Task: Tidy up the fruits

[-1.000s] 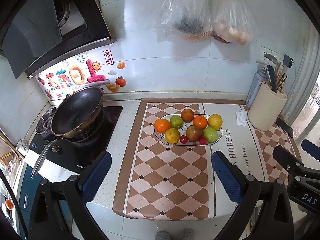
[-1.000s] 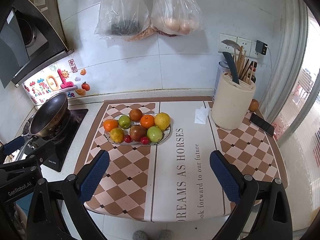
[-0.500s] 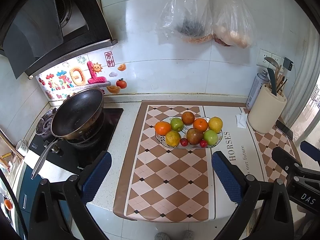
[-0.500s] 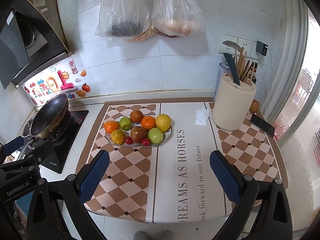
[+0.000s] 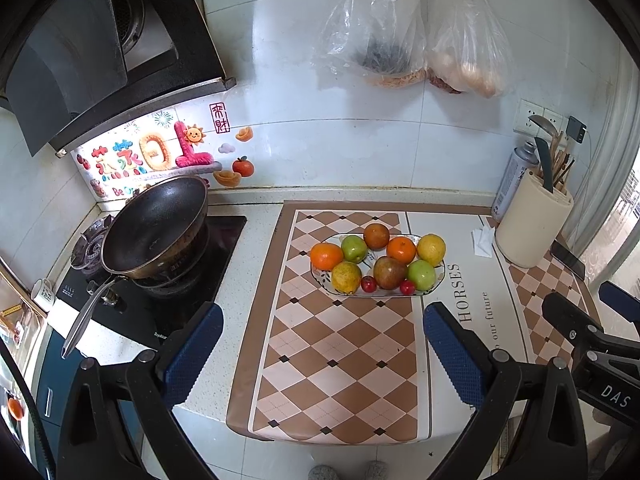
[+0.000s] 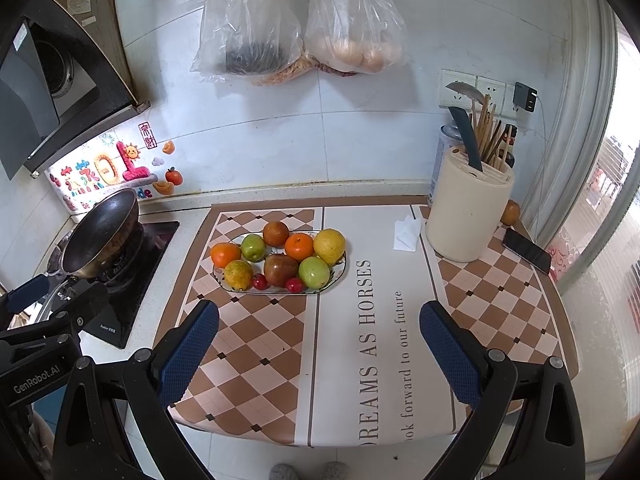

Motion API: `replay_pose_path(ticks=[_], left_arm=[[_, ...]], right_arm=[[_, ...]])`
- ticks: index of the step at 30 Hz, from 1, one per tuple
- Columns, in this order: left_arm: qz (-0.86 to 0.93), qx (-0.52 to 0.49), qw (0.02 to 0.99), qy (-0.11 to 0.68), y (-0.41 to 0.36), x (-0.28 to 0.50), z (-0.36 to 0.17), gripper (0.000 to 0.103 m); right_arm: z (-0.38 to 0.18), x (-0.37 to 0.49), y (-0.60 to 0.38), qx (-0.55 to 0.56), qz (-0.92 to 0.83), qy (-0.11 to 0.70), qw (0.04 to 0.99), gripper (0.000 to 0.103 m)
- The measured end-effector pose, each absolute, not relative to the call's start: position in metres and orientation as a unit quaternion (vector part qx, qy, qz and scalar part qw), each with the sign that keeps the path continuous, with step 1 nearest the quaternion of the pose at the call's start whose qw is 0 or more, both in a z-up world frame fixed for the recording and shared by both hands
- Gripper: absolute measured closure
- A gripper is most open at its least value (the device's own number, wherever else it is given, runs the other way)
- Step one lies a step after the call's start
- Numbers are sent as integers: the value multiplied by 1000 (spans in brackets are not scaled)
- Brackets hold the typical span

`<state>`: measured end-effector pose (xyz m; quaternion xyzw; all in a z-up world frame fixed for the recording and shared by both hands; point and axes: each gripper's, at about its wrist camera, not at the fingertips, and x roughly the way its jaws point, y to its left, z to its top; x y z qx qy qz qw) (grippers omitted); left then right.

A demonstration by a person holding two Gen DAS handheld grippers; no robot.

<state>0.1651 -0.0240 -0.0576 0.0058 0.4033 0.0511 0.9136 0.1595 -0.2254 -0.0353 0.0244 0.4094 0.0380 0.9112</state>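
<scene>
An oval patterned plate (image 5: 439, 278) (image 6: 340, 270) sits on the checkered mat and holds several fruits: oranges (image 5: 327, 255) (image 6: 299, 246), green apples (image 5: 421, 274) (image 6: 314, 272), a yellow lemon (image 5: 431, 249) (image 6: 329, 246), a red-green apple (image 5: 389, 272) (image 6: 280, 269) and small red fruits (image 5: 368, 283) (image 6: 295, 284). My left gripper (image 5: 322, 350) is open and empty, held near the counter's front edge, well short of the plate. My right gripper (image 6: 319, 346) is open and empty, also back from the plate.
A black wok (image 5: 156, 226) sits on the stove at the left. A cream utensil holder (image 6: 469, 210) with a knife, a tissue (image 6: 407, 232) and a phone (image 6: 526, 249) are at the right. Two plastic bags (image 6: 296, 20) hang on the tiled wall.
Both grippers have pulled back slightly from the counter, so the plate looks a little farther away. Both stay open and empty. The fruits have not moved.
</scene>
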Motion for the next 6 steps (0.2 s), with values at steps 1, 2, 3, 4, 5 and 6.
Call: replay_pose_path(ticks=[1, 2, 3, 4, 5, 6], left_arm=[[51, 6, 914, 403, -24, 165, -57, 0], [51, 6, 914, 401, -24, 165, -57, 0], [51, 5, 915, 401, -24, 165, -57, 0], [52, 5, 916, 398, -24, 165, -56, 0], [52, 5, 916, 398, -24, 166, -55, 0], [52, 4, 916, 398, -25, 166, -54, 0]], right_arm=[[-35, 160, -224, 23, 37, 409, 911, 1], [-35, 159, -226, 24, 38, 410, 911, 1], [-35, 160, -225, 25, 38, 409, 911, 1], [-34, 160, -225, 25, 38, 409, 912, 1], [-36, 160, -226, 24, 37, 408, 912, 1], [-35, 160, -225, 25, 38, 408, 912, 1]])
